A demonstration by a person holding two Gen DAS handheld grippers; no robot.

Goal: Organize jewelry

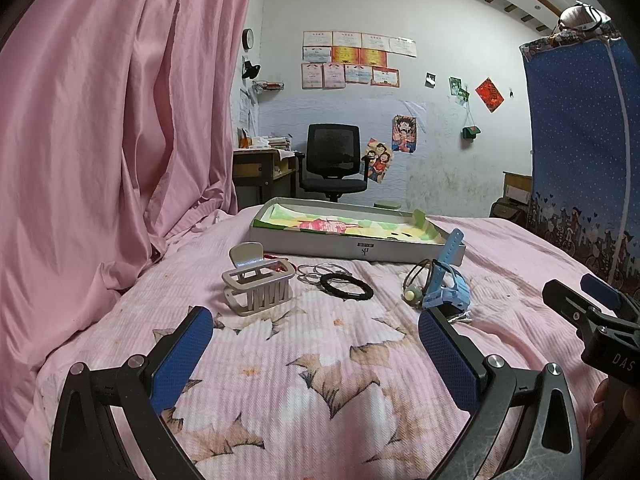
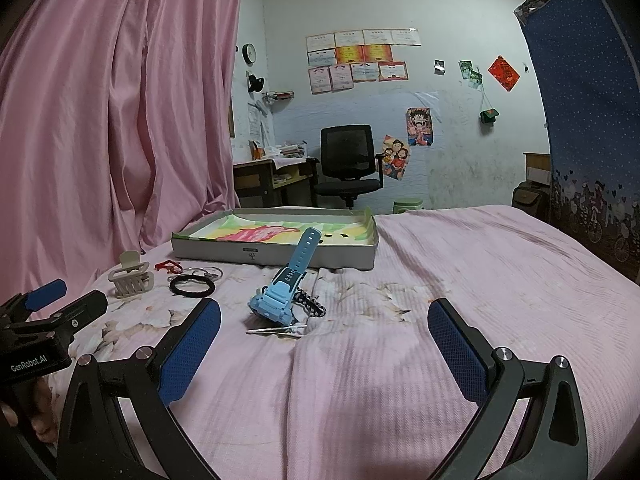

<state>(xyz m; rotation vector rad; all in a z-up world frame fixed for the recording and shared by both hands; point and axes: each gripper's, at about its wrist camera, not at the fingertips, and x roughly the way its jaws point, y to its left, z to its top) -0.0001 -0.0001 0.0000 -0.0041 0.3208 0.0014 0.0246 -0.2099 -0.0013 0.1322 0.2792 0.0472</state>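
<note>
A shallow grey box (image 1: 280, 236) (image 2: 224, 254) with a colourful lining lies on the pink bed. In front of it lie a beige claw hair clip (image 1: 256, 286) (image 2: 131, 278), a black hair tie (image 1: 347, 286) (image 2: 192, 286), thin silver rings (image 1: 320, 271) (image 2: 206, 271), a red string piece (image 2: 168, 266), a light blue watch (image 1: 444, 280) (image 2: 286, 284), a brown hair tie with a bead (image 1: 414, 280), a black-and-white hair tie (image 2: 312, 306) and a silver hair pin (image 2: 276, 330). My left gripper (image 1: 316, 344) is open, short of the clip. My right gripper (image 2: 324, 338) is open, to the right of the watch, nothing held.
A pink curtain (image 1: 100, 120) hangs along the left side of the bed. A blue patterned cloth (image 1: 580, 140) hangs at the right. Beyond the bed stand a black office chair (image 1: 332, 160) and a wooden desk (image 1: 256, 168). The bedspread (image 2: 480, 280) spreads wide to the right.
</note>
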